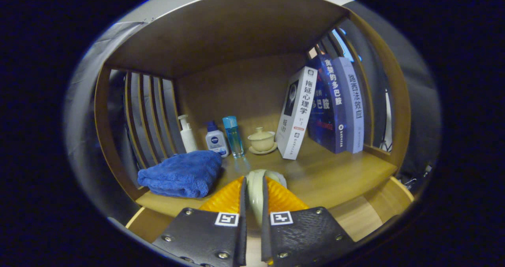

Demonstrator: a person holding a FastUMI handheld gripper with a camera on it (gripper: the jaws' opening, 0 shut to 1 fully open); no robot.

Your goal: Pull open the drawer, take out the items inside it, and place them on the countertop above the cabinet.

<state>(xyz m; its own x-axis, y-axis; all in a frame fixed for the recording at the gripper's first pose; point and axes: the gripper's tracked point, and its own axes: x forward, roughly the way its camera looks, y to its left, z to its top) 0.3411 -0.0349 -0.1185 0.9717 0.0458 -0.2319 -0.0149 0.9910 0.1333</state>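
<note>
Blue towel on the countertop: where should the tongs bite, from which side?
Grip the blue towel at its rounded near fold, coming from the front; the slatted wall blocks its far side. The tongs are now shut on a pale cup.

Home shelf nook: books (335,105), toiletry bottles (216,139), folded towel (181,174), lidded teacup (261,139).

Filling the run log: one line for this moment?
gripper: shut on pale cup | over countertop | blue towel beside
</note>
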